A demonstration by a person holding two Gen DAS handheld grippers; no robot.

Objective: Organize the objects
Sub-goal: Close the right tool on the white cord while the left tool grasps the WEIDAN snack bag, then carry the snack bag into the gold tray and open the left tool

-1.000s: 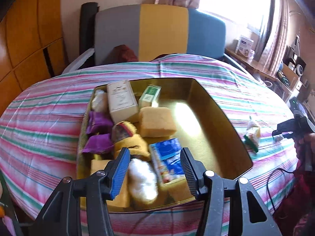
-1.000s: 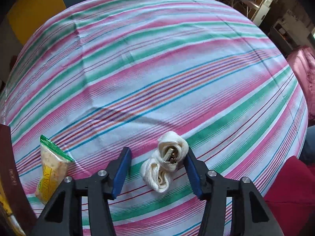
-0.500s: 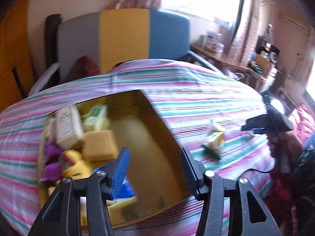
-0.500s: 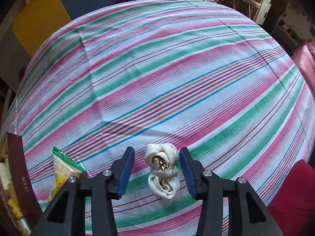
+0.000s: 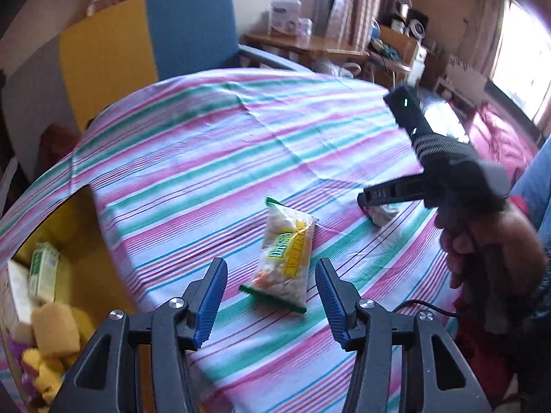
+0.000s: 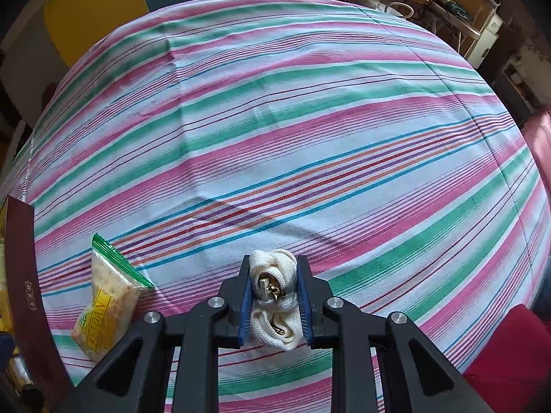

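A snack packet (image 5: 285, 256) is laid flat on the tablecloth (image 5: 213, 158), just ahead of and between the spread fingers of the left gripper (image 5: 272, 297). A box (image 5: 77, 241) is set at the left edge of the table, with a carton (image 5: 43, 272) and sponges (image 5: 55, 327) held inside it. To the right of the packet, a rolled strap (image 6: 273, 301) is located between the closed-in fingers of the right gripper (image 6: 273, 301), touching both pads. In the right wrist view the packet (image 6: 106, 301) is placed left of the strap, between it and the box wall (image 6: 26, 285). A chair (image 5: 151, 31) is positioned behind the table.
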